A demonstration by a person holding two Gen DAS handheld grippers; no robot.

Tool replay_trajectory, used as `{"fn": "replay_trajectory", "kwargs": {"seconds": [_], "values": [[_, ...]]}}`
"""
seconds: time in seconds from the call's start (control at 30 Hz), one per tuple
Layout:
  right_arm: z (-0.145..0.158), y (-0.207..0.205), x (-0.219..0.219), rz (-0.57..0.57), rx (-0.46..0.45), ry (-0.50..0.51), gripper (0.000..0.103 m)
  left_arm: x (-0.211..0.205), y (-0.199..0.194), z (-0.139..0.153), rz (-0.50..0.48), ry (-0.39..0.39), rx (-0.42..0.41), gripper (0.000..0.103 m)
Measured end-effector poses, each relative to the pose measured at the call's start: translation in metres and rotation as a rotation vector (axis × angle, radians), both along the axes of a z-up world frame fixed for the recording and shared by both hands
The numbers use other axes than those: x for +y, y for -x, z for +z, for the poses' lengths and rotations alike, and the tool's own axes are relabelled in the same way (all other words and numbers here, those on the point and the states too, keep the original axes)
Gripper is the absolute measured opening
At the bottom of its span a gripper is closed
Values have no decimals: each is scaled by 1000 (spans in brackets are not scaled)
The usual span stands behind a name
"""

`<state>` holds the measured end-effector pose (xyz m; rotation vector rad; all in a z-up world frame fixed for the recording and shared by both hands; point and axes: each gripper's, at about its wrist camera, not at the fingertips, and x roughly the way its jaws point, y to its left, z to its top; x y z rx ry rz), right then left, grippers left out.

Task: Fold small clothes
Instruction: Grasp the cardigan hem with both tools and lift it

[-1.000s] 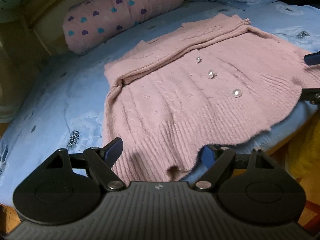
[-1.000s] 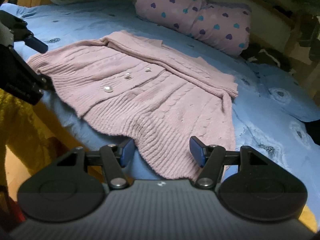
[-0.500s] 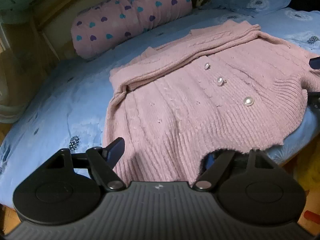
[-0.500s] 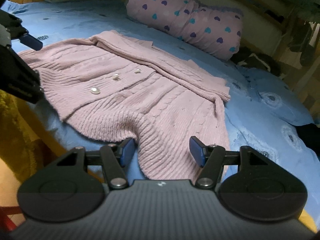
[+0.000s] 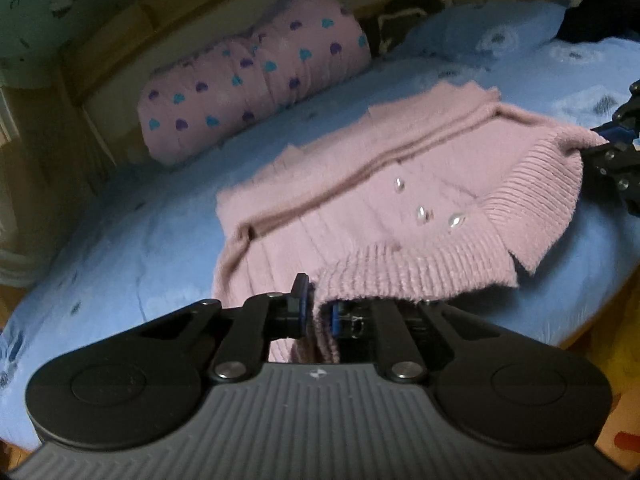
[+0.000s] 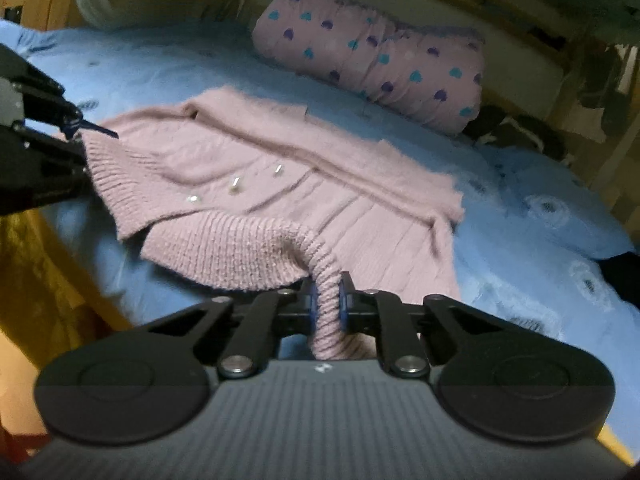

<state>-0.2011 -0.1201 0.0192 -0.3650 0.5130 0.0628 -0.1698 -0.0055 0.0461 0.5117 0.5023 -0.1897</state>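
A pink knitted cardigan [image 5: 360, 184] with pearl buttons [image 5: 422, 213] lies on the blue bed; it also shows in the right wrist view [image 6: 320, 184]. My left gripper [image 5: 319, 312] is shut on the ribbed hem at one bottom corner. My right gripper [image 6: 327, 300] is shut on the ribbed hem at the other bottom corner. Both corners are lifted off the bed and the hem curls up toward the buttons. The right gripper shows at the right edge of the left wrist view [image 5: 612, 148]; the left gripper shows at the left edge of the right wrist view [image 6: 44, 136].
A pink pillow with hearts [image 5: 256, 80] lies at the head of the bed, also in the right wrist view [image 6: 372, 56]. Blue floral sheet [image 5: 120, 248] surrounds the cardigan. A blue pillow [image 5: 480, 32] and dark clothing [image 5: 600, 20] lie far right. The bed edge is near.
Both grippers went from open around the hem to shut on it. They have lifted the bottom corners, and the hem now folds up toward the buttons.
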Motion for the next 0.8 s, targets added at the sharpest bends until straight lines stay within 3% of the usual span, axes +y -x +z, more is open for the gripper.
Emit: {"fn": "replay_trajectory", "kwargs": {"seconds": [0.37, 0.8], "values": [[32, -19, 0, 5, -120, 58, 12, -10, -33, 40, 4, -5, -101, 12], [79, -99, -14, 6, -236, 108, 12, -33, -148, 99, 4, -45, -208, 12]]}}
